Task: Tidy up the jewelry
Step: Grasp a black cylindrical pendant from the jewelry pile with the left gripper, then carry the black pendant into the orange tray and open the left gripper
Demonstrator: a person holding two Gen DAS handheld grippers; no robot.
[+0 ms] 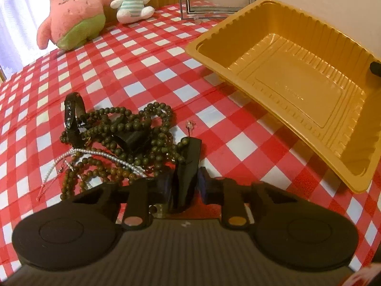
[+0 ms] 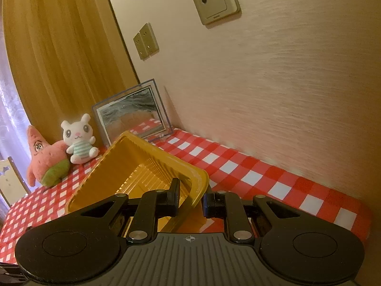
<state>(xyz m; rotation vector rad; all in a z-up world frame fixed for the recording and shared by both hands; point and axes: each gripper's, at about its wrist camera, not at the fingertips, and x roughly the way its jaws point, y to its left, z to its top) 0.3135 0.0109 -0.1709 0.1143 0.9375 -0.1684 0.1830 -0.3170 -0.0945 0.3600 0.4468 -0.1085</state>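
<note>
The left gripper (image 1: 184,186) was closed on a black strap (image 1: 187,166) at the near edge of a tangle of bead necklaces (image 1: 123,140) on the checked tablecloth (image 1: 147,66), while the right gripper (image 2: 190,199) pinched the rim of a yellow tray (image 2: 133,164), holding it tilted above the cloth near the wall edge

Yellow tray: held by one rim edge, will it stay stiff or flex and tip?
The yellow tray looks like thin ribbed plastic, so probably light and somewhat flexible. The right gripper pinches only its rim, and the tray hangs tilted above the tablecloth, so it may sag or twist once loaded.
</note>
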